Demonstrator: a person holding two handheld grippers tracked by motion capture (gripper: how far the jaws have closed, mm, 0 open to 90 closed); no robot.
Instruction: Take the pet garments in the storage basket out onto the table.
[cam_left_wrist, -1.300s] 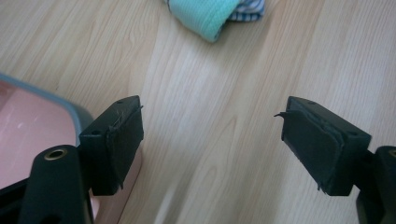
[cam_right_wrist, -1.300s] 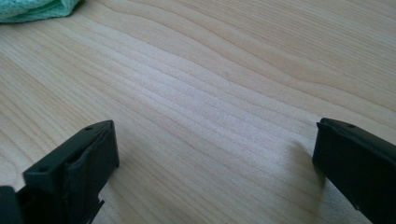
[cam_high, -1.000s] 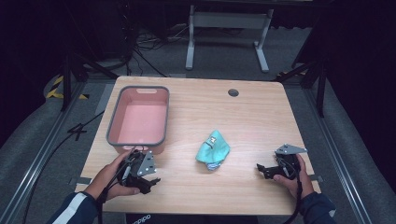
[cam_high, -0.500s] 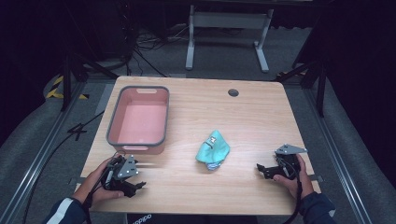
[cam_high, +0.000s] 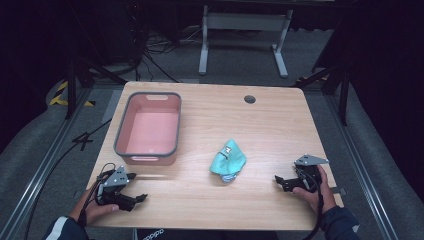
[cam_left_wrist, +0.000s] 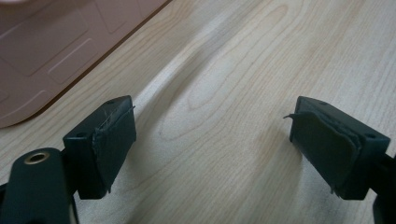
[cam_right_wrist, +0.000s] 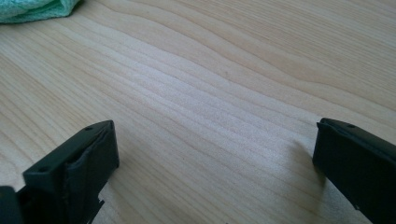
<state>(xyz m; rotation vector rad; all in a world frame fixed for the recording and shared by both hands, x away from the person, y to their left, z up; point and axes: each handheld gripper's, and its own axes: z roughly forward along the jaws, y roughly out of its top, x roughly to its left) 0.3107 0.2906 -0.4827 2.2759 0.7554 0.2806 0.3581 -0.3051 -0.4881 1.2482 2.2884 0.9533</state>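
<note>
Two grippers low on table (cam_high: 210, 210), both empty; left gripper (cam_high: 136, 186) jaws wide, just been opening; right gripper (cam_high: 278, 181) wide too; cloth (cam_high: 228, 161) mid-table, beside bin (cam_high: 146, 150); risk: pads pinch one loose fold; cloth slips free.

Now farther from the pink tub (cam_high: 148, 127) than before: left claw (cam_high: 134, 187), moved toward the near left corner of the counter (cam_high: 280, 115) and down lower. No longer right at the tub's front edge. Jaws just opened wider, with nothing between them but bare wood.
</note>
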